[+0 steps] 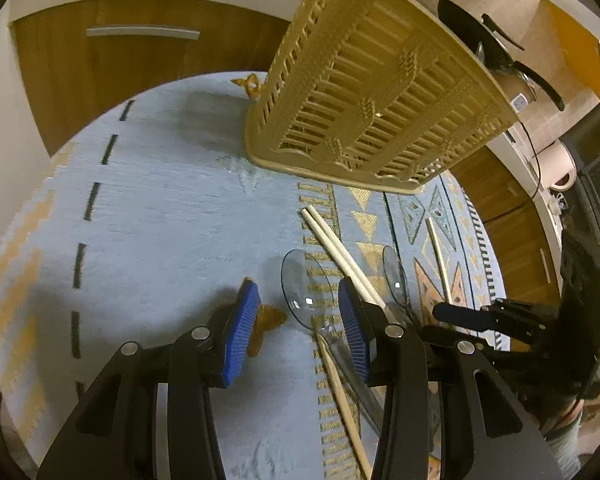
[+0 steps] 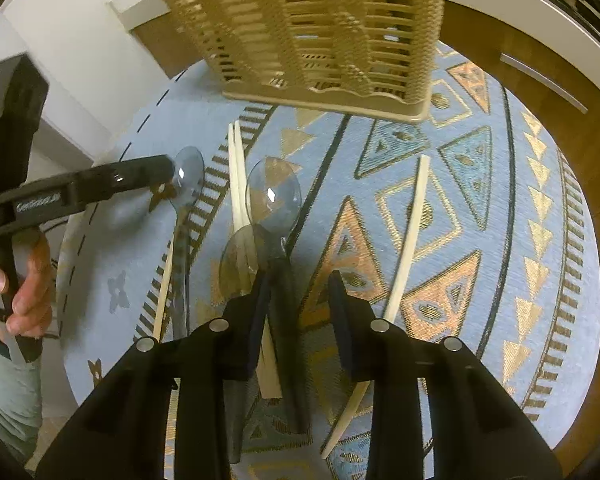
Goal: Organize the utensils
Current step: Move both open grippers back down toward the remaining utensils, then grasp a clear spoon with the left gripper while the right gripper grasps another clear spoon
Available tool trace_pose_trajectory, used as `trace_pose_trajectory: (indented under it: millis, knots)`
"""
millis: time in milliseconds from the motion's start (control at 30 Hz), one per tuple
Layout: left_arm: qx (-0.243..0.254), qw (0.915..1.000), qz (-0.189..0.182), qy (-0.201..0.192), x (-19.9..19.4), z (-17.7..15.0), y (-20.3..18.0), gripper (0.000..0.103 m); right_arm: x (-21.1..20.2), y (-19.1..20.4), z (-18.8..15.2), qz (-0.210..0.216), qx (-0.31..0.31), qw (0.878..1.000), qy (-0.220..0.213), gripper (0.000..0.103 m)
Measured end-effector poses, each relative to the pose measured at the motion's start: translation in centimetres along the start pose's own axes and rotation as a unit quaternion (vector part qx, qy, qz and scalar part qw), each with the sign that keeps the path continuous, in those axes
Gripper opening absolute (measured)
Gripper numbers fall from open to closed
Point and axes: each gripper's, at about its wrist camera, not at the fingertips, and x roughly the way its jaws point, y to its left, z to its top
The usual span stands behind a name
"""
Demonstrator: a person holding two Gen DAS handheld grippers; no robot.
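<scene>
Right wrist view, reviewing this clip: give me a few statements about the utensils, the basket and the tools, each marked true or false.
1. The beige slatted basket stands on the patterned cloth, beyond the utensils. True.
2. The spoons are opaque metal. False: the clear spoon is see-through plastic.
3. A pair of chopsticks lies side by side, left of that spoon's bowl. True.
4. The single chopstick is already in the basket. False: it lies on the cloth.
5. The right tool is clamped on a chopstick. False: its pads stand apart, over a spoon handle, pressing nothing.
</scene>
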Motion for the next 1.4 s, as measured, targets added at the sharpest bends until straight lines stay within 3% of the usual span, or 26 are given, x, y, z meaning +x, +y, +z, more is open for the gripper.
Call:
trace_pose_trajectory:
  millis: [67, 233, 300, 433, 567, 767, 833, 900, 933, 1067, 1267, 1400]
  knots:
    - [0.0, 1.0, -0.001, 0.002, 0.3, 0.0, 0.0, 0.039, 0.5, 0.3, 0.2, -0.005, -0.009, 1.0, 0.003, 0.022]
    - [0.011, 0.9999, 0.01, 0.003, 1.1, 0.2, -0.1, 0.021, 1.1, 0.9, 0.2, -0.012, -0.023, 1.0, 0.007, 0.018]
    - [0.017, 0.9998, 0.01, 0.009, 1.4, 0.4, -0.1, 0.002, 1.1, 1.0, 0.4, -0.012, -0.025, 1.0, 0.009, 0.017]
    - [0.039, 0.999, 0.01, 0.019, 1.4, 0.8, -0.2, 0.002, 1.2, 1.1, 0.5, -0.016, -0.031, 0.999, 0.01, 0.017]
    - [0.07, 0.997, 0.003, 0.033, 0.8, 1.7, -0.4, 0.001, 1.3, 1.5, 0.8, -0.027, -0.032, 0.999, 0.01, 0.009]
    - [0.14, 0.9878, 0.025, 0.063, 0.6, 2.5, -1.1, 0.003, 1.3, 0.7, 1.0, -0.03, -0.005, 0.999, 0.012, 0.008]
    - [0.147, 0.9863, 0.052, 0.055, 0.6, 2.4, -0.9, 0.012, 1.3, 0.6, 1.1, -0.026, -0.001, 1.0, 0.014, 0.008]
    - [0.131, 0.9881, 0.054, 0.059, 0.5, 2.1, -0.4, 0.039, 1.3, 0.5, 1.1, -0.023, -0.001, 1.0, 0.016, 0.009]
    - [0.12, 0.9898, 0.043, 0.062, 0.3, 1.8, -0.2, 0.041, 1.3, 0.5, 1.0, -0.02, -0.001, 1.0, 0.016, 0.009]
    - [0.117, 0.9899, 0.037, 0.071, 0.0, 0.1, -0.5, 0.041, 1.0, -0.1, 0.4, -0.007, 0.0, 1.0, 0.015, 0.009]
    - [0.165, 0.9767, 0.117, 0.073, 1.1, -1.8, -3.1, 0.039, 1.0, 0.3, -0.1, -0.019, -0.014, 1.0, 0.012, 0.009]
    - [0.186, 0.9675, 0.158, 0.067, 1.8, -2.1, -4.4, 0.029, 1.2, 0.8, 0.2, -0.025, -0.015, 1.0, 0.013, 0.009]
